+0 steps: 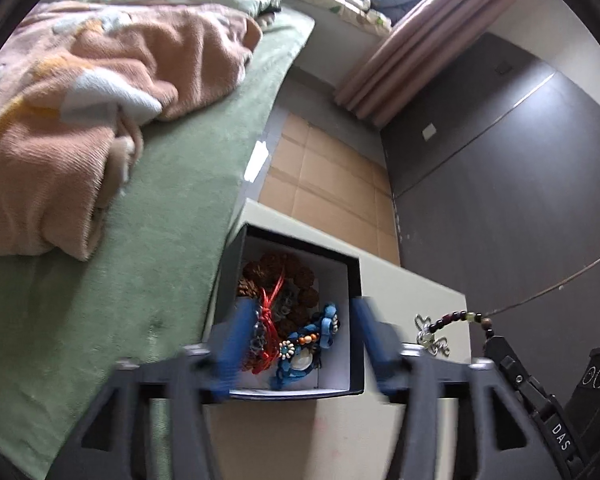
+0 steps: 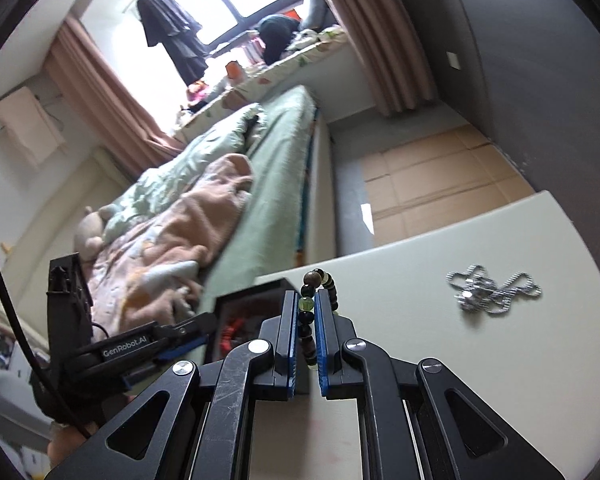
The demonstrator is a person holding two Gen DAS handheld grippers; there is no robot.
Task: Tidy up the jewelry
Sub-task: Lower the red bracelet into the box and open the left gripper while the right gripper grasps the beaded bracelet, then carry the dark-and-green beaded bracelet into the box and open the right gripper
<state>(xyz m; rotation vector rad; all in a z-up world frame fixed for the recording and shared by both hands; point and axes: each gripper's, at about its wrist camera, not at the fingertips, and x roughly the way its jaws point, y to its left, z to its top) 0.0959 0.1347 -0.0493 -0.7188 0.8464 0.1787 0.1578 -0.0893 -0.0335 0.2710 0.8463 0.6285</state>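
Note:
A black box (image 1: pixel 354 288) with a white lining stands open on the pale tabletop (image 1: pixel 412 280), holding brown beads, red cord and a blue braided bracelet (image 1: pixel 300 344). My left gripper (image 1: pixel 300 320) hangs open over the box, its blue fingers (image 1: pixel 240 344) straddling the contents and pressing on nothing. My right gripper (image 2: pixel 305 304) is shut on a dark beaded bracelet (image 2: pixel 306 320), raised above the table; in the left wrist view that bead string (image 1: pixel 460 318) shows at the right. A silver chain (image 2: pixel 492 288) lies loose on the table.
A bed with a green sheet (image 1: pixel 172 208) and a peach blanket (image 1: pixel 80 120) runs beside the table. Cardboard covers the floor (image 1: pixel 332 176) beyond the table edge. Dark wall panels (image 1: pixel 500 200) stand on the right, curtains (image 2: pixel 380 40) by the window.

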